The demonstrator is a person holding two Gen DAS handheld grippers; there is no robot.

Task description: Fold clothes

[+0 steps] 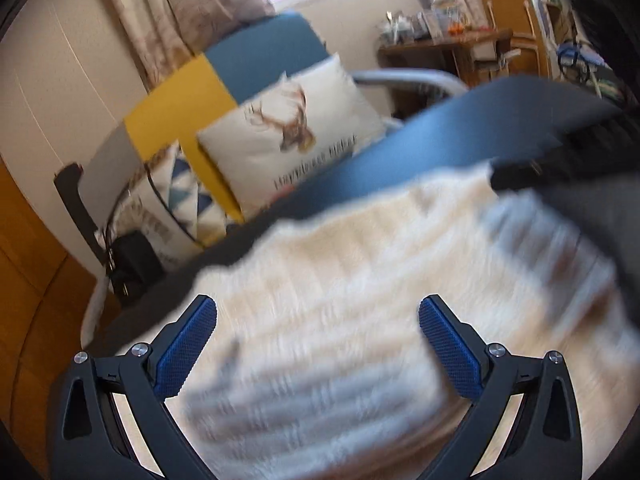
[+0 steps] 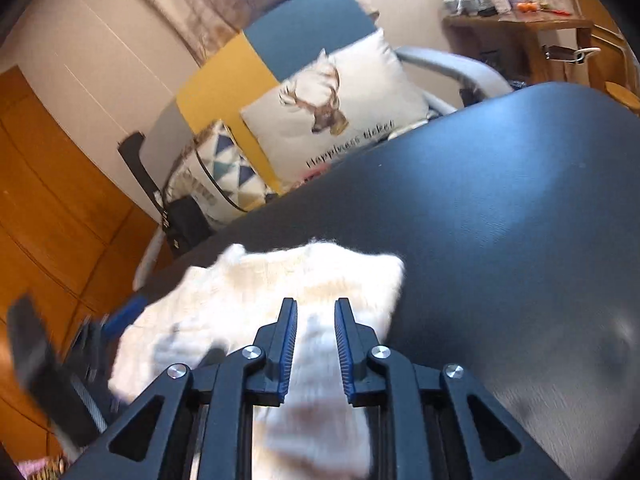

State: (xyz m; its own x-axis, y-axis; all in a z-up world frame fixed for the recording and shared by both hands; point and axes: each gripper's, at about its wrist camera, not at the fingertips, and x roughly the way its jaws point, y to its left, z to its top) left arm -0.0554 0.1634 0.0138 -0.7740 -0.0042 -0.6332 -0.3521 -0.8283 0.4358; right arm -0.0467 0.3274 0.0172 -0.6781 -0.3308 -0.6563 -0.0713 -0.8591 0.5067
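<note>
Left wrist view: left gripper [image 1: 318, 320] points downward over the cream fluffy knitted garment [image 1: 340, 300], blue-padded fingers [image 1: 186, 346] spread wide, nothing between them; fabric lies below the gap, not pinched. Garment heavily motion-blurred here; grey stripes on it hard to resolve.

Right wrist view: right gripper [image 2: 315, 326] also angled downward above the same garment [image 2: 280, 280]. Jaws stand narrowly apart, roughly parallel. Fabric shows through the gap beneath them, but the pads do not visibly press on it; whether any cloth is caught I cannot tell for certain, reads as free.

Surface: dark blue-black leather-textured tabletop [image 2: 500, 220]. Garment lies bunched toward the left edge of the tabletop in the right wrist view, its far corner short of the middle. Right half of the tabletop bare, with window glare on it.

Room: blue-and-yellow upholstered sofa [image 2: 280, 40] beyond the far edge, carrying a white cushion with a deer print [image 2: 336, 100] and a triangle-patterned cushion [image 2: 228, 164]. Small black bag [image 2: 186, 224] on a strap near the sofa arm. Orange-brown wooden panelling [image 2: 52, 184] at left. Cluttered wooden side table [image 2: 520, 36] at far right; items on it too small to identify. Patterned curtains [image 1: 180, 4] beside a bright window.

Cut off or unclear: blurred dark shape at the left edge of the right wrist view, likely the other tool, not resolvable. Dark mass at upper right of the left wrist view unidentified.
</note>
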